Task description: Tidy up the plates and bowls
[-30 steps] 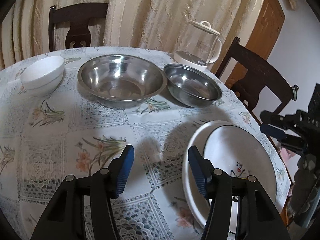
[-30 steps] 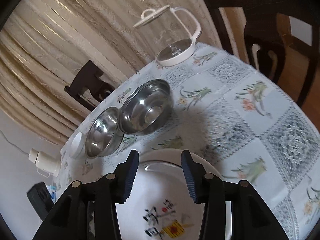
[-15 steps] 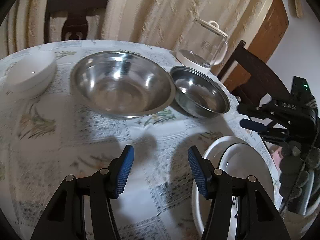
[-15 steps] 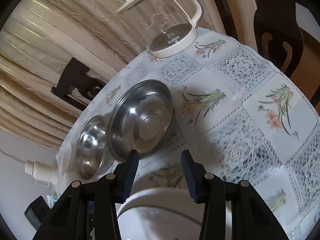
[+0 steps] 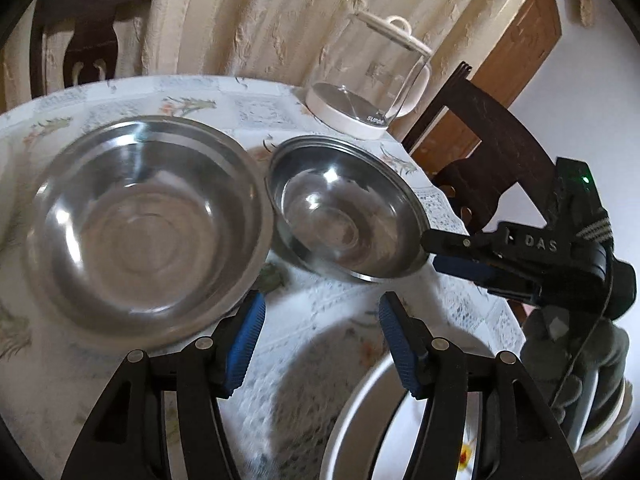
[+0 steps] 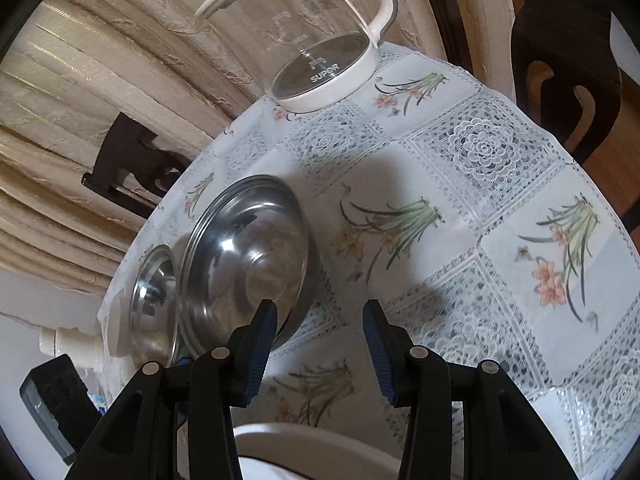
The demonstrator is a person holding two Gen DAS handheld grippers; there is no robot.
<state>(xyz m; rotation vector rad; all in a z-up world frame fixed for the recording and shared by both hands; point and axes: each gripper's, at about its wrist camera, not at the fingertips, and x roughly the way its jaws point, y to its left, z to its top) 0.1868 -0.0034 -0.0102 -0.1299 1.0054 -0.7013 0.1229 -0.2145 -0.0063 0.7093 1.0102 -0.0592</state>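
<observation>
Large bowl [image 5: 148, 232]: silver steel, mirror sheen.
Small bowl [image 5: 344, 212]: silver steel.
Plate [image 5: 360, 420]: white, with a red-and-yellow motif.
Kettle [image 6: 320, 40]: clear glass, white base and handle.
Worktop cloth [image 6: 480, 200]: pale blue-white lace squares, pink flowers, green leaves.
Left claw [image 5: 320, 344], right claw [image 6: 320, 344]: black, blue pads.
Curtain [image 5: 260, 20]: beige.

Left gripper [image 5: 320, 322]: jaws spread wide, nothing held between blue pads [image 5: 245, 342], pointed forward and slightly down over worktop. Right gripper [image 6: 320, 334]: jaws likewise parted, nothing gripped, angled down toward worktop. In left wrist view, right gripper seen from side at right edge, fingers levelled leftward, carried by gloved hand [image 5: 576, 364] below its body.
</observation>
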